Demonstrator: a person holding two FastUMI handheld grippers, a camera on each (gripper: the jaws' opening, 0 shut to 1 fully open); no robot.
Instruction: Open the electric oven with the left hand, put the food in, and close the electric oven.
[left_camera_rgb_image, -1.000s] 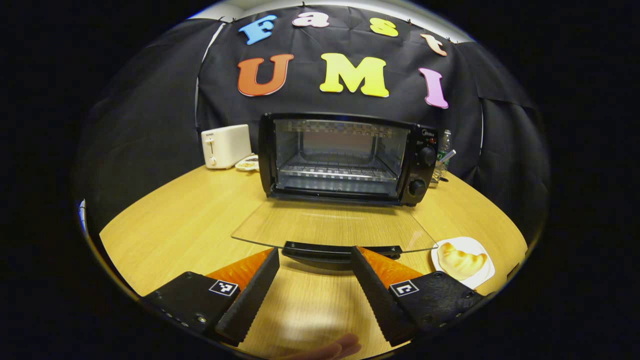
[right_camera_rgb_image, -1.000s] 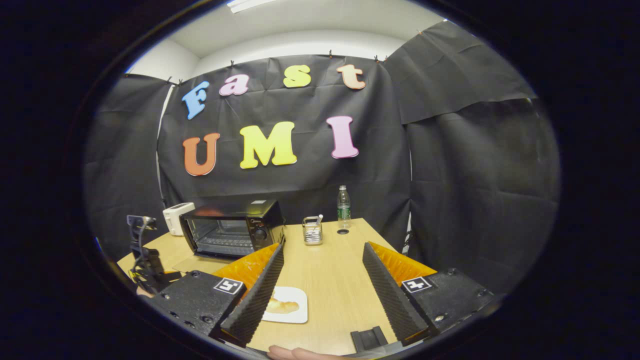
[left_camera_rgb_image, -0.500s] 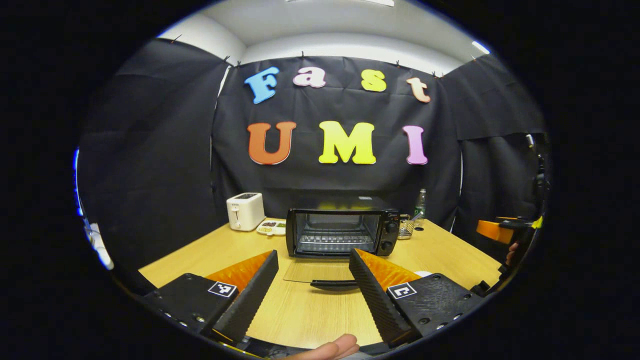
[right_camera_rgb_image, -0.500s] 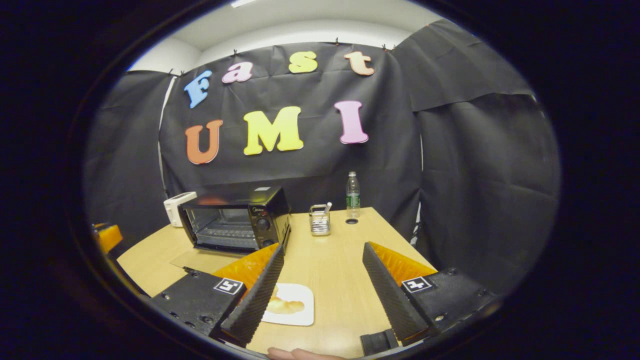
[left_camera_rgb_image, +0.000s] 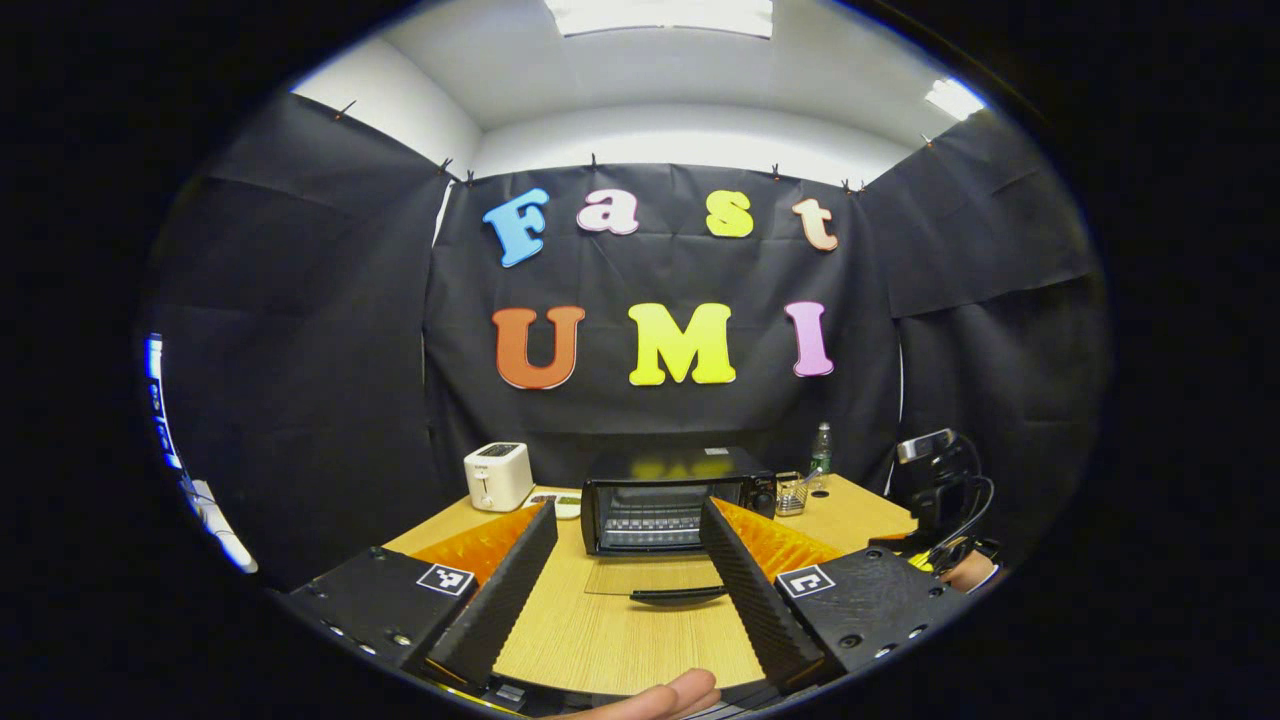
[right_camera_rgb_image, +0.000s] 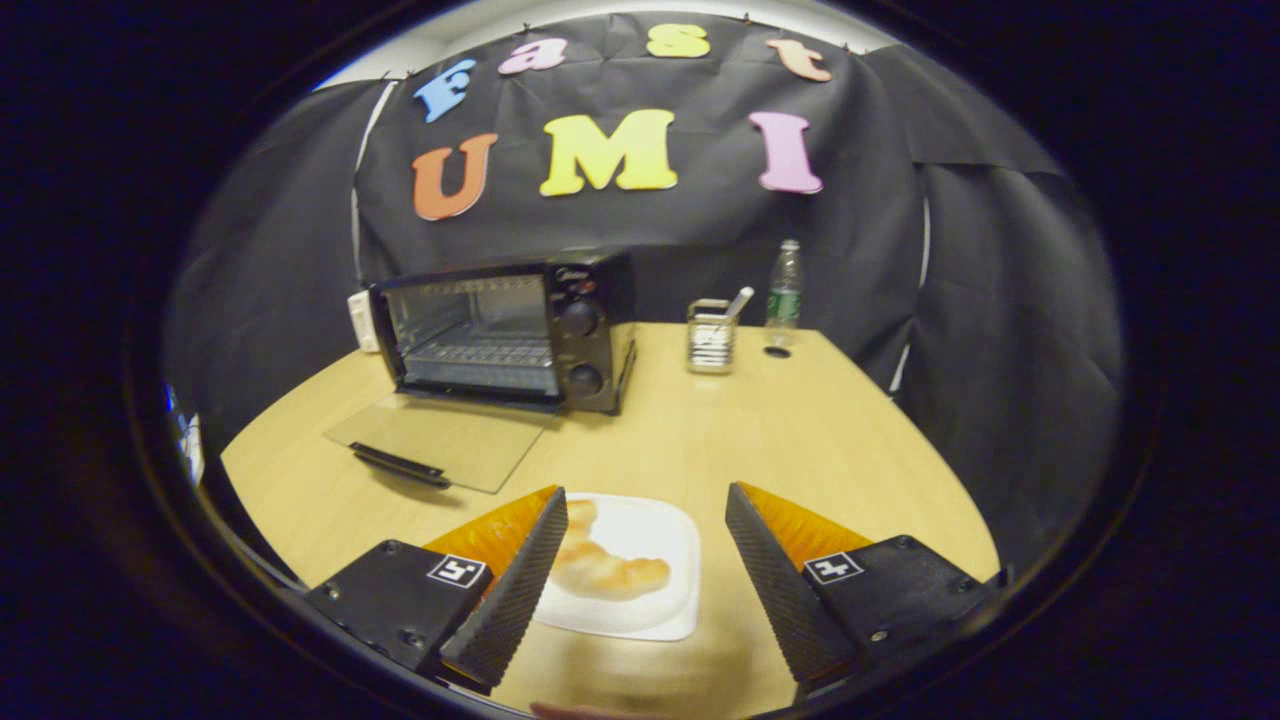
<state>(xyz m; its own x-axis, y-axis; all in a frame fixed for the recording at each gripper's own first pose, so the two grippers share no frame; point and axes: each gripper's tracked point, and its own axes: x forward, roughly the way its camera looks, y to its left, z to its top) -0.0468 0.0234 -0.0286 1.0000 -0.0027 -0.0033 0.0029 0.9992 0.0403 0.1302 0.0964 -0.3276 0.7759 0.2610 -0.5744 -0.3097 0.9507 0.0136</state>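
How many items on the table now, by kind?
Oven: 1
Toaster: 1
Plate with croissant: 1
Small dish behind the oven: 1
Utensil holder: 1
Water bottle: 1
Total: 6

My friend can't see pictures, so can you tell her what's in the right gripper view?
The open right gripper hovers over a croissant on a white plate. Behind, on the wooden table, a black oven stands with its glass door folded down flat.
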